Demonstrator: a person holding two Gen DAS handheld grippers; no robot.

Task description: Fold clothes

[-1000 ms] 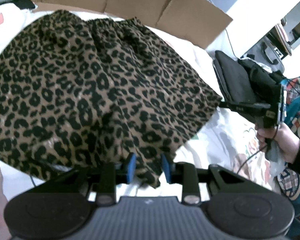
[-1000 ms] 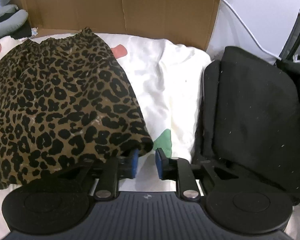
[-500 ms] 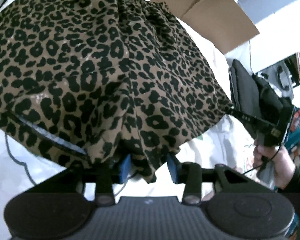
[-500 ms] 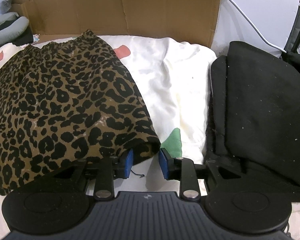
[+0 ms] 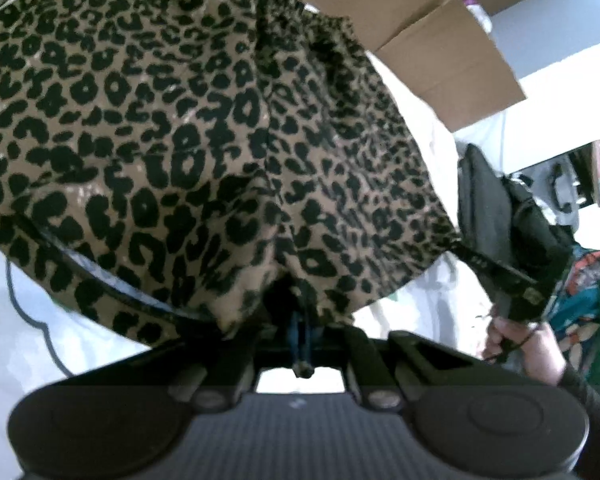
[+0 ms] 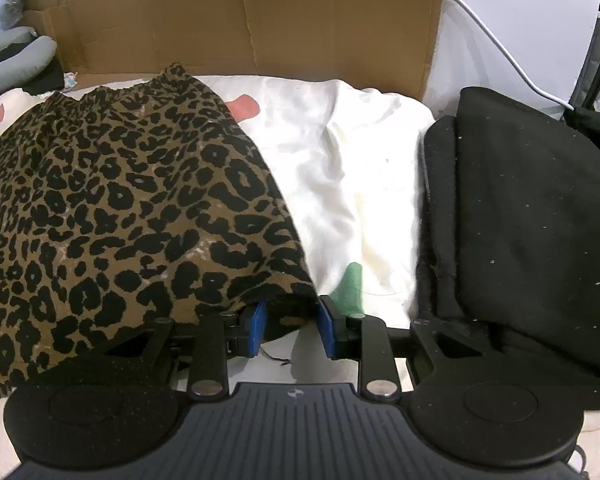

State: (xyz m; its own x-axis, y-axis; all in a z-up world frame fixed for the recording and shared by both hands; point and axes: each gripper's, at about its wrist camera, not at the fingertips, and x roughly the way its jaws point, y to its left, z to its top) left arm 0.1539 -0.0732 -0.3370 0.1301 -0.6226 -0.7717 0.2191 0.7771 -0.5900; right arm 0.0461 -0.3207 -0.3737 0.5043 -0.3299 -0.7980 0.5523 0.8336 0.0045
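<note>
Leopard-print skirt (image 5: 204,152) pinched at hem on bed sheet (image 6: 340,184)
L hand-held gripper (image 5: 300,336) clamped tight on hem; R hand-held gripper (image 6: 291,330) part-open, skirt corner between pads, grip unclear.

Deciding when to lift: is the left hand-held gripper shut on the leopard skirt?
Shut: left hand-held gripper pads meet, pinching the leopard skirt hem.

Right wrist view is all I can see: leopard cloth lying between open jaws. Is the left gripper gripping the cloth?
Observer: Yes. The left gripper has its jaws shut on the near hem of the leopard-print garment.
Operator: Where along that hem?
Observer: About midway, where the cloth puckers. The right gripper sits at the hem's right corner.
Operator: Does the hem lie flat left of that?
Observer: No, that stretch is turned up a little, showing a pale inner face.
</note>
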